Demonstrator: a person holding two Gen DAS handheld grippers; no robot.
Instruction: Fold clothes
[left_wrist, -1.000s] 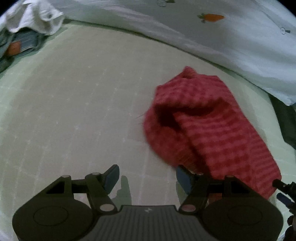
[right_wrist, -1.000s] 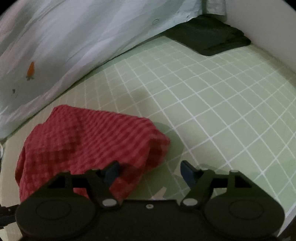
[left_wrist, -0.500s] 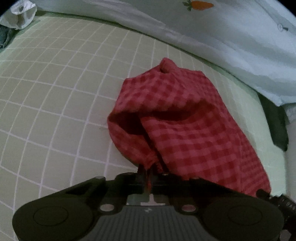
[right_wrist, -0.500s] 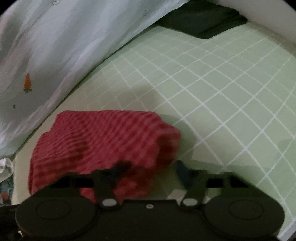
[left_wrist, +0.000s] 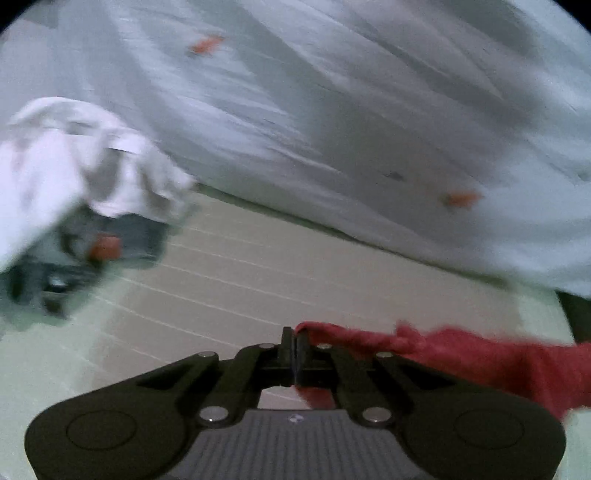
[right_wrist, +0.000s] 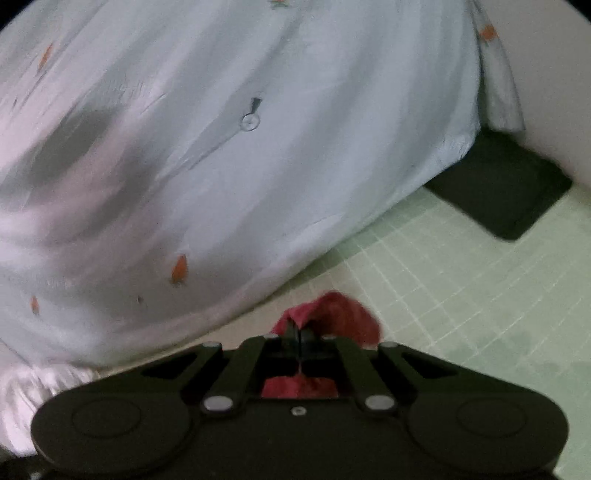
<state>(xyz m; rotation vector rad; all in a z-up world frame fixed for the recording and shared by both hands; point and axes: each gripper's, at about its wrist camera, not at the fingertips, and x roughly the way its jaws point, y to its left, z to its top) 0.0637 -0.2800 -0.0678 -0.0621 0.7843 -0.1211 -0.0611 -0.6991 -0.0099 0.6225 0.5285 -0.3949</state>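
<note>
Over on the far left of the left wrist view, there's a blurred heap of clothes (left_wrist: 85, 192), white cloth on top, grey-blue denim with an orange patch below, lying on the green gridded sheet (left_wrist: 236, 273). Only this camera catches that pile. Centre frame, the left tongs (left_wrist: 294, 338) are clenched tight on a corner of the red cloth (left_wrist: 480, 354), and the fabric stretches away to the right edge, pulled taut and lifted clear of the sheet. Behind it all, the pale quilt with carrot prints (left_wrist: 369, 129) fills the background.

Switch to the right wrist view: the same quilt (right_wrist: 240, 166) bulks across the left and centre, a button plain on it. The right tongs (right_wrist: 297, 334) are pinched shut on another bunch of the red cloth (right_wrist: 340, 314), which puffs up just beyond the tips and hangs below them. Far right, something only this view shows clearly: a dark folded garment (right_wrist: 502, 192), flat on the sheet (right_wrist: 461, 295) beside the quilt's edge.
</note>
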